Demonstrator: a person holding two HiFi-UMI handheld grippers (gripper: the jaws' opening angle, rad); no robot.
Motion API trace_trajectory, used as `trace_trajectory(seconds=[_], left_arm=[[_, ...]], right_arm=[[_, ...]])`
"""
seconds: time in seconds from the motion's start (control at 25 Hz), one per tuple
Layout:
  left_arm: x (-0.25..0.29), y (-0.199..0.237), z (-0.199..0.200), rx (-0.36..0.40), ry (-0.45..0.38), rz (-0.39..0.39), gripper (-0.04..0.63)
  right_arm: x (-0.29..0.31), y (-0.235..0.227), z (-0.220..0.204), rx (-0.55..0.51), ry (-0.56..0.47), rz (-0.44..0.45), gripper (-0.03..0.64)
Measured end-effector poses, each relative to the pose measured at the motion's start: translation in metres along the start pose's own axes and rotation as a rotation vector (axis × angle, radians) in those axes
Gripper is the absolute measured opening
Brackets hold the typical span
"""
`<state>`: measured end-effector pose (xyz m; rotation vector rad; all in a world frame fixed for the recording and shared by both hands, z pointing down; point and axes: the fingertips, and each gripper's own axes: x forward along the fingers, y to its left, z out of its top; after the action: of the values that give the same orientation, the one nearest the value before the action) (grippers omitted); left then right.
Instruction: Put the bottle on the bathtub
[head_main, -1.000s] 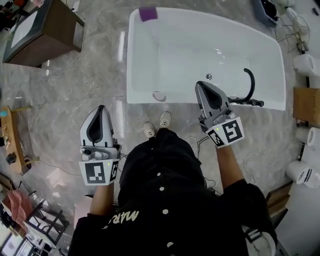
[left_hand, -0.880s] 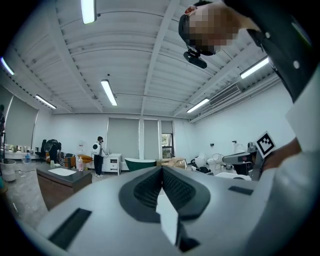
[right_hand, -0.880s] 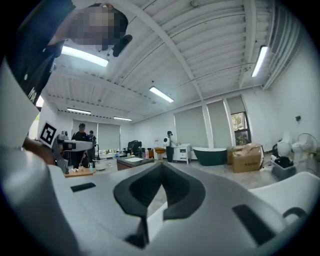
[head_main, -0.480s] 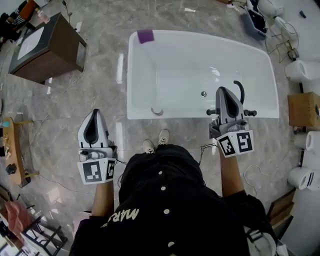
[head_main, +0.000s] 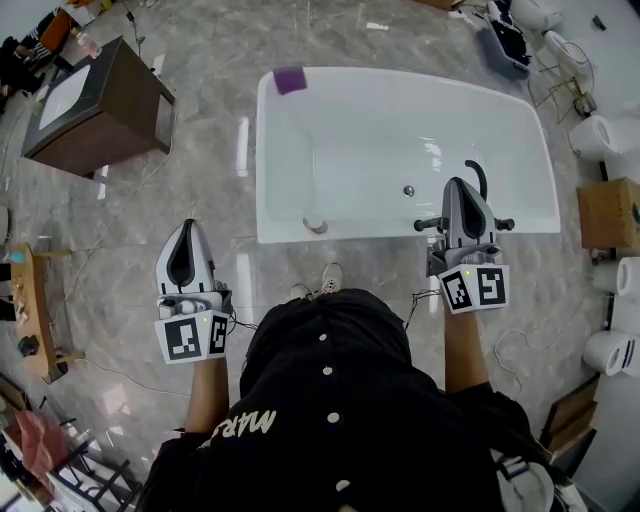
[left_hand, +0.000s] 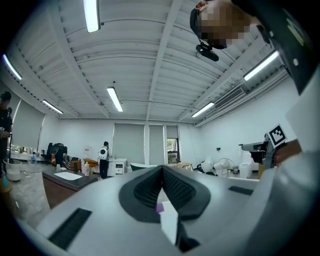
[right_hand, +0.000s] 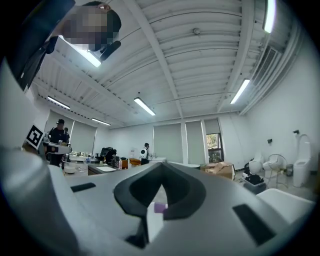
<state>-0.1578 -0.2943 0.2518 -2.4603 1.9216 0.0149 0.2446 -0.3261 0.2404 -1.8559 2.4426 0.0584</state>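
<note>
A white bathtub (head_main: 400, 80) lies ahead of me on the marble floor. A small bottle with a purple cap (head_main: 290, 79) stands on the tub's far left corner, well away from both grippers. My left gripper (head_main: 187, 228) hovers over the floor to the left of the tub, shut and empty. My right gripper (head_main: 460, 185) hangs over the near rim, shut and empty, partly covering a black faucet (head_main: 480, 172). In the left gripper view (left_hand: 162, 170) and the right gripper view (right_hand: 162, 180) the pads meet at their tips. Only a white sliver with a purple patch shows below them.
A brown vanity cabinet (head_main: 95, 100) stands at the far left, a wooden bench (head_main: 25, 310) along the left edge. Toilets (head_main: 600, 130) and a wooden box (head_main: 608, 212) line the right side. Cables trail on the floor (head_main: 510, 340). My feet (head_main: 318, 285) are close to the tub's near wall.
My right gripper has moved right along the near rim, from left of the faucet to over it. The left gripper has hardly moved. The head view has shifted slightly.
</note>
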Motion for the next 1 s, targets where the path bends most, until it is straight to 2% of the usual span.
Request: trace_trajectory(seconds=[0.16,0.48,0.76,1.0], left_arm=[[-0.001,0.002,-0.004,-0.008,0.007,0.025,0.011],[0.006,-0.008,-0.001,0.0,-0.01,0.021,0.011],[0.003,-0.005,0.001,0.0,-0.017,0.036,0.011],[0.001,-0.003,0.002,0.001,-0.015,0.044,0.011]], right_arm=[[-0.005,-0.006,-0.008,0.008,0.019,-0.012,0.005],[-0.001,-0.009,-0.007,0.018,0.023,-0.003,0.005],[0.008,0.01,-0.007,-0.012,0.016,0.058,0.003],[0.012,0.014,-0.012,0.005,0.033,0.076,0.004]])
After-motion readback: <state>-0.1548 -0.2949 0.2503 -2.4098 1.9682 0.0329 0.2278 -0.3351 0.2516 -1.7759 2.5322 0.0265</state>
